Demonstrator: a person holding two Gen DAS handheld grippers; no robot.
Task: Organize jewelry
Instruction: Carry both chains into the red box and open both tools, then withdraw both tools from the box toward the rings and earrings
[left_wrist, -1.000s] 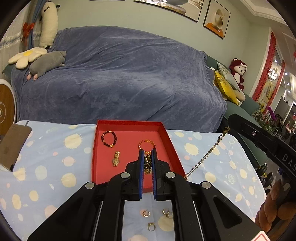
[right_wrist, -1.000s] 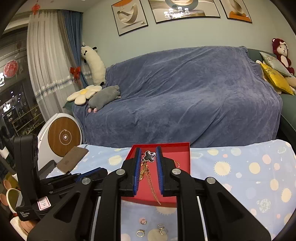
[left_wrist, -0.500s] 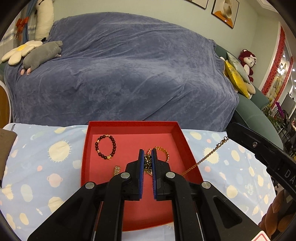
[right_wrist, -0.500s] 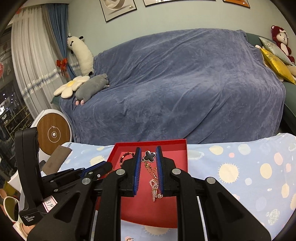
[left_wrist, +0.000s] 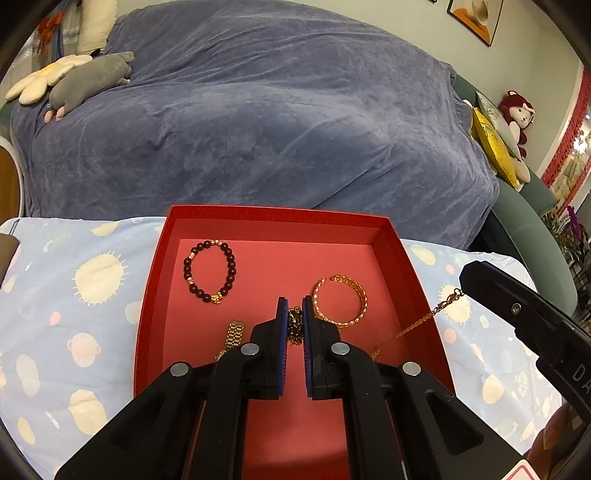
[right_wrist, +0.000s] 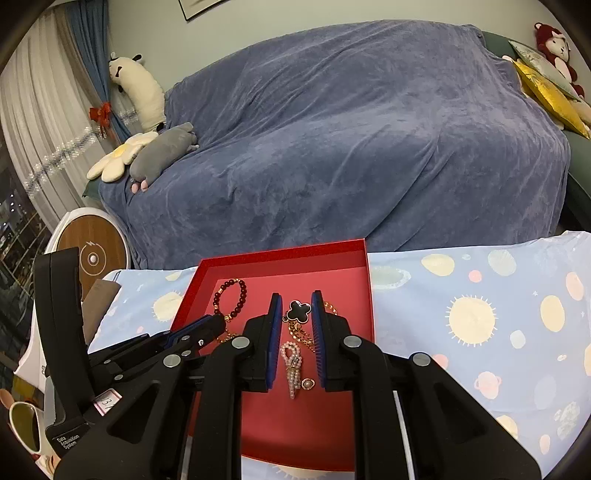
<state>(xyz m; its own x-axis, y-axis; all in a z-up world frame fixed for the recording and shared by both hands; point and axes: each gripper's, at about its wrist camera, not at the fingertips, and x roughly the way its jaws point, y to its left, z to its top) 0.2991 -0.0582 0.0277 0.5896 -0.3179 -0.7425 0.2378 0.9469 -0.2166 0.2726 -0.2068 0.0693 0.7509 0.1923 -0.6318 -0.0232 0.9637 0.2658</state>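
Since a second ago: both grippers have come down and forward over the red box (left_wrist: 402, 258); the loose rings on the cloth in front of it have dropped out of view, and the box floor now fills the lower middle of both wrist views.
Left gripper (left_wrist: 294, 317): narrow, pinched on a dark bunched end of a chain, which sits between the blue pads just above the box floor.
Right gripper (right_wrist: 295, 314): narrow, clamped on a black clover pendant (right_wrist: 298, 311) at its tips; a pearl tassel (right_wrist: 291, 365) and gold links hang below it over the floor.
Gold chain (left_wrist: 413, 325): runs from near the left gripper up and rightward across the box's right wall toward the right gripper's body, so its long axis lies slantwise over that wall, apparently one necklace strung between the two.
Deciding relation: both ends hang over the floor, but the middle span crosses the wall; it probably has to come inward before release.
Farther in the box: gold bangle (left_wrist: 341, 301) just right of the left tips, watch strap (left_wrist: 234, 334) just left, bead bracelet (left_wrist: 209, 271) toward the far left corner.
Beyond: patterned cloth (left_wrist: 74, 295), then a blue-covered sofa (left_wrist: 258, 129).
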